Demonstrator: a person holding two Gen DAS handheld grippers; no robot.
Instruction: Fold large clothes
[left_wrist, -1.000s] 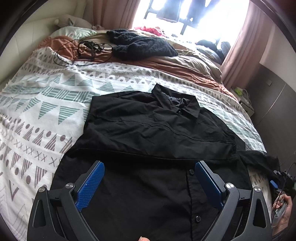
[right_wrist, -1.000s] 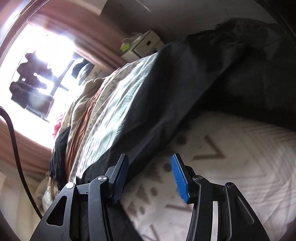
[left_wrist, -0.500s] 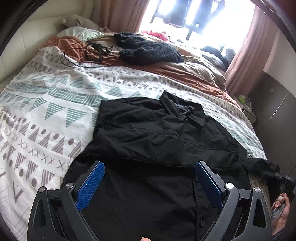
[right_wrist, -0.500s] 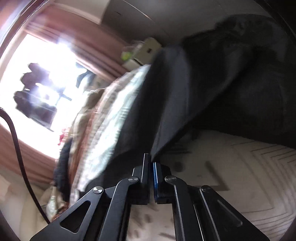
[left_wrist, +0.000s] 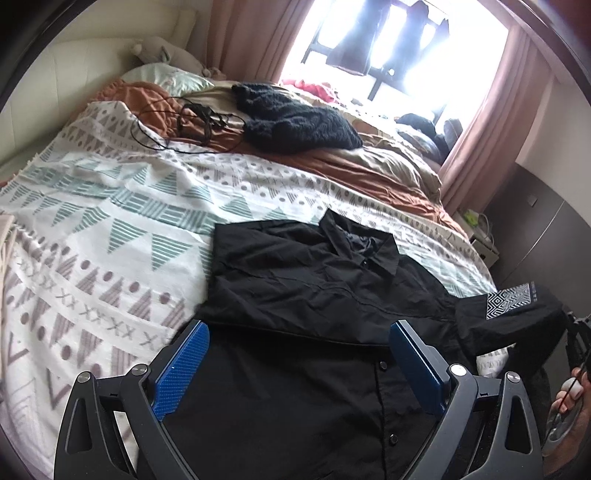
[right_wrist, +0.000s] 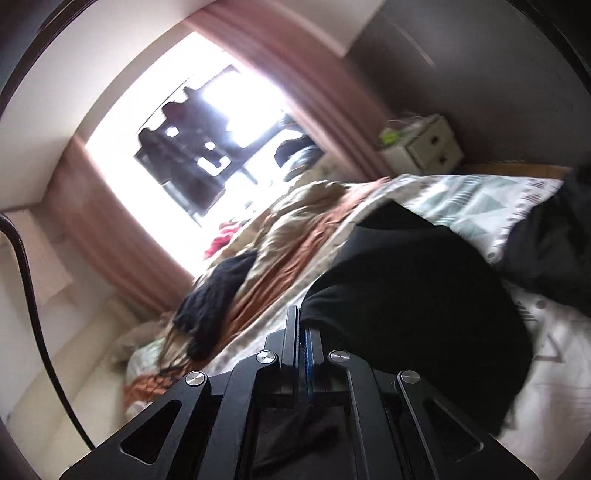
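A black shirt (left_wrist: 314, 295) is spread collar-up across the lower middle of the left view, on a bed (left_wrist: 110, 229) with a triangle-print cover. One sleeve already lies folded across the chest; the other sleeve (left_wrist: 517, 314), with a patterned patch, is lifted at the right edge. So the second sleeve fold is judged to be in hand. The right gripper (right_wrist: 301, 339) is clamped tight on thin black cloth, most likely that sleeve, though blur leaves it unsure. The left gripper (left_wrist: 299, 369) is held wide apart over the button placket, gripping nothing. Next, the sleeve would need carrying across the chest and laying flat. The fabric reads as light, matte, creased. A knit (left_wrist: 295, 125) lies upper centre.
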